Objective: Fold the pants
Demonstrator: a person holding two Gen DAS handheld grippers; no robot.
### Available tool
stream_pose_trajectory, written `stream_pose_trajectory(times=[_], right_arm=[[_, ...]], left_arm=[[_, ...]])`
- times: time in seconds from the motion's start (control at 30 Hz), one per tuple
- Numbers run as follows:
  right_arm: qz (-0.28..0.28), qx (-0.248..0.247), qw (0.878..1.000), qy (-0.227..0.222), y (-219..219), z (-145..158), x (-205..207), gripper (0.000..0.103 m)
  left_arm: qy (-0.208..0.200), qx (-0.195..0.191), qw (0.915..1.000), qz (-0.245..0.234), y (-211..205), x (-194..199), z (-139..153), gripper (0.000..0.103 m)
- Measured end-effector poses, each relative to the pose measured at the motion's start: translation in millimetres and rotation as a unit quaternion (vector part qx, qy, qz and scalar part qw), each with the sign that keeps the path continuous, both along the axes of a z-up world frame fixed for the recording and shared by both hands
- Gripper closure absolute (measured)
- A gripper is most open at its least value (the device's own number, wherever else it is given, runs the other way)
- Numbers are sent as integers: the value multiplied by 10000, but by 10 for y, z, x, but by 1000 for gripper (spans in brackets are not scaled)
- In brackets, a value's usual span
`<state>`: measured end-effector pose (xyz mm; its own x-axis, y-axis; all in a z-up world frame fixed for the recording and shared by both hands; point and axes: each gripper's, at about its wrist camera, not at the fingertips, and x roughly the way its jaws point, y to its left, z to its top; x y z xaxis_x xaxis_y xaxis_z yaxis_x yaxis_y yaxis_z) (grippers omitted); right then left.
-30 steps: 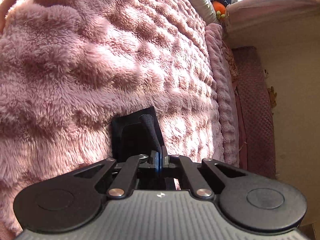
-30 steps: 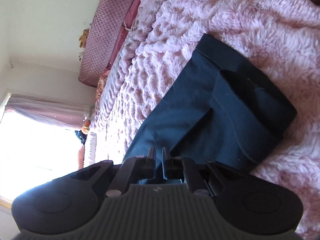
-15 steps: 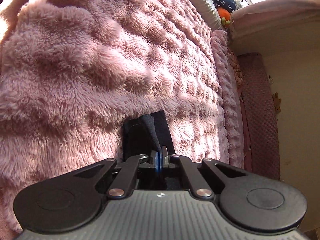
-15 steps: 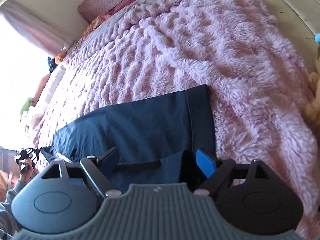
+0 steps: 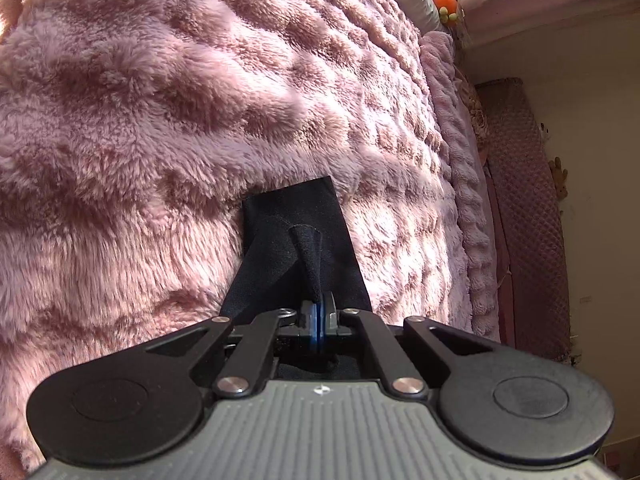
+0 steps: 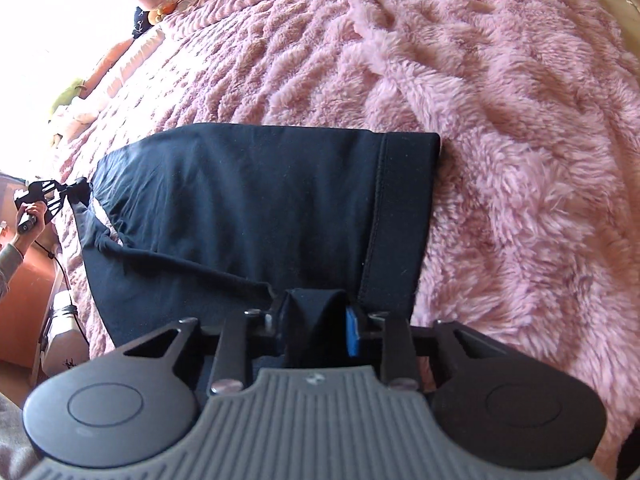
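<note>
Dark navy pants (image 6: 260, 200) lie spread on a fluffy pink blanket (image 6: 500, 120); a stitched hem band runs down their right side. My right gripper (image 6: 314, 320) sits at the near edge by that band. Its jaws are closing, and a bunched fold of the fabric fills the gap between the pads. In the left wrist view my left gripper (image 5: 318, 314) is shut on a pinched ridge of the pants (image 5: 280, 232). Only a small dark flap shows ahead of it on the blanket (image 5: 160, 120). The right wrist view shows that left gripper (image 6: 70, 192) at the pants' far left end.
A quilted mauve headboard (image 5: 524, 200) and a cream wall stand to the right in the left wrist view. An orange plush toy (image 5: 442, 0) sits by the window. In the right wrist view a hand (image 6: 30, 216) holds the far gripper above an orange-brown cabinet (image 6: 28, 280).
The right gripper rolled upright, opened wide over the pants' edge, then closed in on a fold of fabric. The left gripper shifted slightly; more dark fabric now shows ahead of it.
</note>
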<state>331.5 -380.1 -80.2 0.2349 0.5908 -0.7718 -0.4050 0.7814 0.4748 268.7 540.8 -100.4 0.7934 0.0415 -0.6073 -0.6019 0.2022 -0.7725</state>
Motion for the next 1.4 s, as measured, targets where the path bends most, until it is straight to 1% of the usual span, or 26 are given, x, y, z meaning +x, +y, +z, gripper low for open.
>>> stream_pose_trajectory(times=[0.03,0.07,0.1,0.13,0.17,0.23,0.37,0.47,0.57,0.67,0.73,0.8,0.87,0.93,1.0,1.03,1.07,1.13,1.2,1.23,1.27,1.3,1.33,1.37,1.4], right_arm=[[86,87,9998,-131,9,41,-33,101],[72,206,9993,-296,-1,102,-72,101],[-3,367,9981,-503,-31,174,-118,101],[-53,522,9965,-652,-56,235,-147,101],[-106,626,9950,-770,-72,289,-163,101],[-241,734,9922,-982,-103,392,-177,101],[-666,867,9840,-1406,-154,549,-111,101],[-1155,927,9731,-1766,-181,603,-14,102],[-1519,809,9634,-2054,-187,642,80,102],[-1828,864,9547,-2185,-223,646,182,102],[-1907,887,9508,-2273,-213,654,246,102],[-1928,853,9499,-2307,-181,641,323,102],[-1950,758,9507,-2290,-128,591,417,102],[-1977,694,9516,-2250,-86,528,504,101],[-2033,642,9523,-2184,-62,448,583,101],[-2062,516,9532,-2149,-40,405,608,101],[-2090,380,9541,-2111,-13,363,644,101],[-2215,30,9548,-1982,55,246,735,100],[-2404,-238,9520,-1877,127,143,817,97],[-2506,-339,9500,-1833,167,100,853,96],[-2599,-436,9471,-1834,209,77,885,89],[-2741,-596,9415,-1870,245,65,912,78],[-2960,-795,9327,-1899,275,67,941,56],[-3203,-911,9234,-1907,263,77,964,51],[-3398,-824,9165,-1943,222,114,962,52]], left_arm=[[-123,68,9999,8,-12,-7,30,103],[-259,201,9995,36,-25,-19,79,103],[-297,389,9988,68,-39,-22,135,103],[-230,684,9974,87,-50,-4,237,103],[-166,793,9967,87,-43,22,297,103],[-103,783,9968,135,-10,68,366,103],[-121,708,9970,274,59,182,471,103],[-157,479,9977,450,131,296,473,103],[2,419,9973,606,199,440,463,103],[-65,271,9968,746,263,535,438,103],[4,301,9964,798,307,598,438,103],[107,261,9957,886,358,645,419,103],[185,99,9955,921,415,685,364,103],[350,-90,9950,932,466,743,284,103],[502,-193,9935,1004,502,812,210,103],[524,-142,9929,1058,515,855,187,103],[553,1,9922,1116,522,895,184,100],[489,334,9913,1176,527,941,205,86],[28,434,9922,1167,529,917,229,62],[-245,424,9926,1110,534,895,242,56],[-546,401,9922,1045,536,861,261,50],[-805,398,9911,983,530,822,288,49],[-915,429,9909,892,515,787,325,49],[-906,539,9919,705,508,774,362,49],[-833,685,9931,466,500,763,393,48]])
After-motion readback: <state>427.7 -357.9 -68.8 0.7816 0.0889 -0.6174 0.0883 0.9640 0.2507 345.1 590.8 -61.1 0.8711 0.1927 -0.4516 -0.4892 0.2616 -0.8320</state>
